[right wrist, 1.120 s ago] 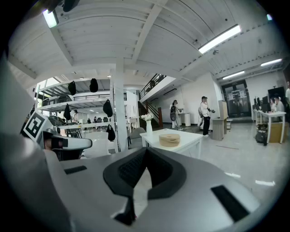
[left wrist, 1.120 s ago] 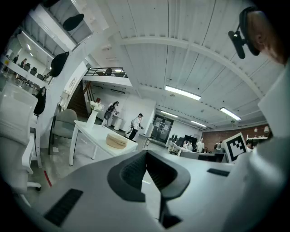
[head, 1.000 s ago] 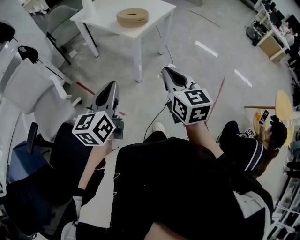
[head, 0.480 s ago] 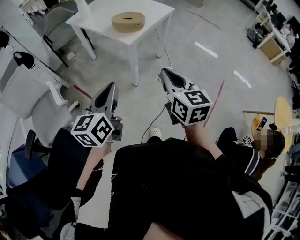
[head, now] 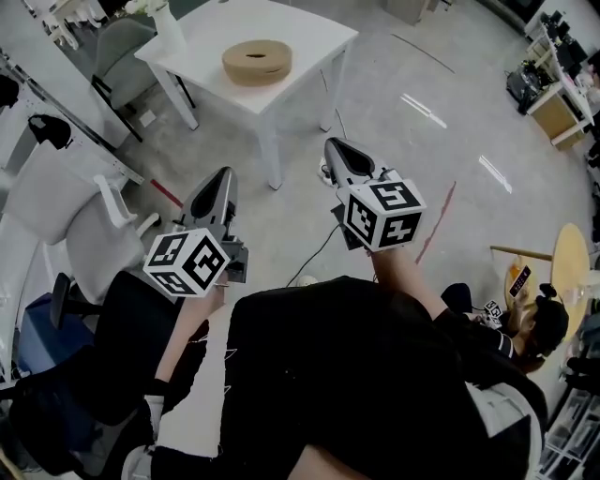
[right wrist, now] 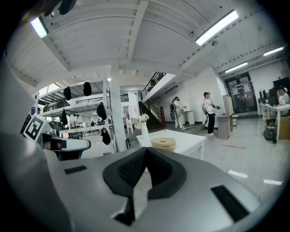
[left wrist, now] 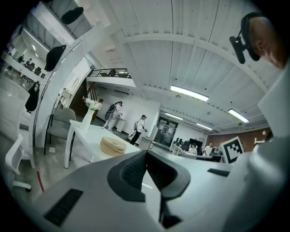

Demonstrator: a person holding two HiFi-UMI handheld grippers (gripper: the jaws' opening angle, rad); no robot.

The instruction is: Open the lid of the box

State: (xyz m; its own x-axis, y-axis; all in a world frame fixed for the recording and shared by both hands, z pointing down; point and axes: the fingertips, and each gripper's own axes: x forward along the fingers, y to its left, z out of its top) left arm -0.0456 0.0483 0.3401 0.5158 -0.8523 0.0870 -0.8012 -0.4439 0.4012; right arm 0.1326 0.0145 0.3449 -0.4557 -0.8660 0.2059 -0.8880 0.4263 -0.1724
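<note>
Head view: the round flat tan box with its lid on (head: 257, 61) sits on the white square table (head: 309, 42), near a tall white vase (head: 169, 26). The person stands well apart from it on grey floor. The grey left gripper with marker cube (head: 220, 180) and the grey right gripper with marker cube (head: 339, 150) are held out in front at about waist height, noses aimed roughly at the table. That reads as a carry pose for the approach, task not started, lid untouched. Left gripper view: the left gripper (left wrist: 147, 154) has its dark ribbed pads pressed together, clenched on nothing; the box (left wrist: 113, 146) shows far off above the jaws, so the aim is probably lined up on it. Right gripper view: the right gripper (right wrist: 146, 152) is likewise clenched and empty, with the box (right wrist: 163, 143) on the table edge (right wrist: 192, 144) just over the pads, the vase (right wrist: 144, 129) behind it. The closed jaws likely make sense as a neutral carry; they would need to part before reaching the lid rim.
</note>
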